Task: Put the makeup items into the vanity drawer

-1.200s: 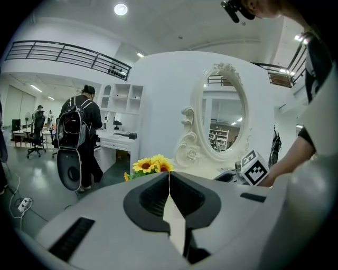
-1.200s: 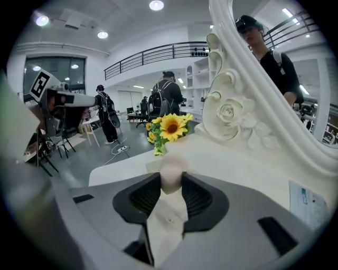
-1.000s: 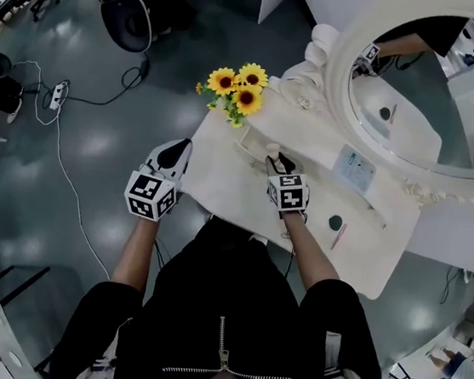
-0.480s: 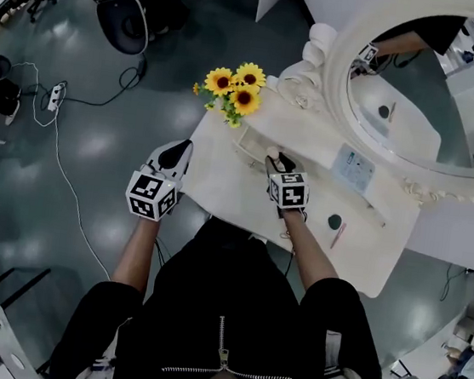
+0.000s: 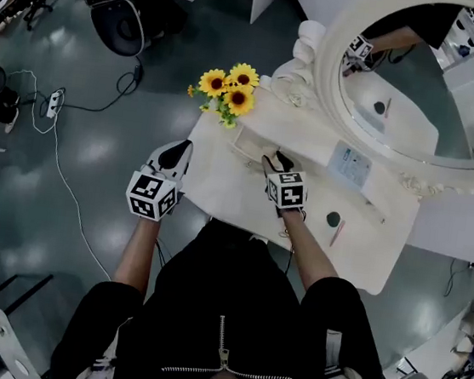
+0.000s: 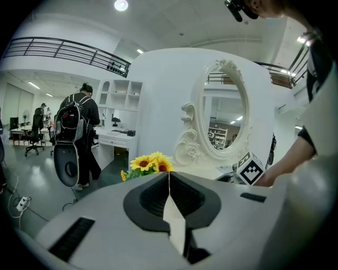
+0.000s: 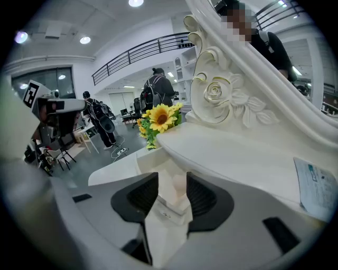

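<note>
The white vanity table has a small open drawer on its raised back tier. My right gripper reaches into the drawer. Between its jaws stands a small cream makeup item with a beige rounded top. The jaws have just been opening a little, and the item still fills the gap, touching both pads. A dark round compact, a pink stick and a thin stick lie on the tabletop to the right. My left gripper hangs shut and empty off the table's left edge.
Sunflowers stand at the table's far left corner, just beyond the drawer. A large ornate oval mirror rises behind the table, with a leaflet below it. An office chair and floor cables lie to the left.
Both grippers stand where they were, the right one at the drawer with the cream item. Only the head view has drifted a little.
</note>
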Motion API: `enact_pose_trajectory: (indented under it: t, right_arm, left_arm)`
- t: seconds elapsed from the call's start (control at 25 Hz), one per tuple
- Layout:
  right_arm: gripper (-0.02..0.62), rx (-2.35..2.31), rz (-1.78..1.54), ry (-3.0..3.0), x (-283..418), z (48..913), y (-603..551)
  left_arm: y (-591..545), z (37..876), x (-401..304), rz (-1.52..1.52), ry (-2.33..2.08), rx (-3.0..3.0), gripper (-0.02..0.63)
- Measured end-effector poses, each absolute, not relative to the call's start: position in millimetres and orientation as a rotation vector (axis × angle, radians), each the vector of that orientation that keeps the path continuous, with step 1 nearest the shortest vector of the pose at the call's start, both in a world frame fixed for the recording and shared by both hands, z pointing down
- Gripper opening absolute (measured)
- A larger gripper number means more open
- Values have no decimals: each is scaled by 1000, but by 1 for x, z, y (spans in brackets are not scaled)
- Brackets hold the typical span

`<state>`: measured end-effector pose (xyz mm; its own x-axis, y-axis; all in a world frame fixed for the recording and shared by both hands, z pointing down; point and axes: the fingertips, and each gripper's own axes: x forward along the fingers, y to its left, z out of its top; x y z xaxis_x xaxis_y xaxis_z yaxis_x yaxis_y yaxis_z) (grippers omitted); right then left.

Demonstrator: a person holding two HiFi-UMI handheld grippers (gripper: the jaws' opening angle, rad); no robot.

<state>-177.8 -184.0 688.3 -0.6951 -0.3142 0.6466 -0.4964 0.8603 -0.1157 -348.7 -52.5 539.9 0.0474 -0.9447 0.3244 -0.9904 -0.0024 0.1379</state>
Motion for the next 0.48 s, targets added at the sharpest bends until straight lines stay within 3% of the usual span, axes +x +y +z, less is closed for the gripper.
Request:
enact_pose_trajectory:
  t: [0.32, 0.48]
  right_arm:
    - [149, 605, 385, -2466, -165, 664, -186]
    - [81, 615, 404, -2518, -152, 644, -189]
  left_arm:
    - [-66, 532, -330, 203, -1930, 2053, 21]
    - [-78, 528, -316, 212, -1902, 2093, 21]
